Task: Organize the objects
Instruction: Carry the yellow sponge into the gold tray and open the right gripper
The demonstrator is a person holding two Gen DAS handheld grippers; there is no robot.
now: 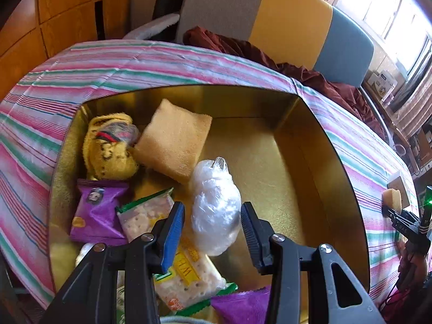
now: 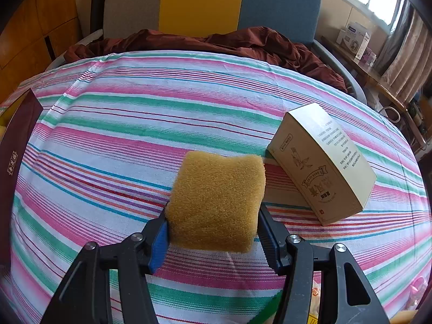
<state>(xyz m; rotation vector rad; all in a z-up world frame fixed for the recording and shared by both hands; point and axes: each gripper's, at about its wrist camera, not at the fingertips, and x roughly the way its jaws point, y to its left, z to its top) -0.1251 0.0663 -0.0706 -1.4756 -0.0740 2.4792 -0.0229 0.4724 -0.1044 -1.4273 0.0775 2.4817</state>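
Right gripper fingers pinch yellow sponge block low at its sides, above striped surface | sponge: light, soft, squashes | left gripper fingers spread, empty, straddling slippery clear plastic bundle in gold tin

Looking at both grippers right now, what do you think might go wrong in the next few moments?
1. The right gripper pinches only the lower edge of the yellow sponge; soft foam may slip out on the way to the gold tin.
2. The left gripper is open around the clear plastic bag; the slick film may squirm out as it closes.
3. The tin's left half is crowded with a purple snack packet and cracker packs, so the left fingers could snag them.
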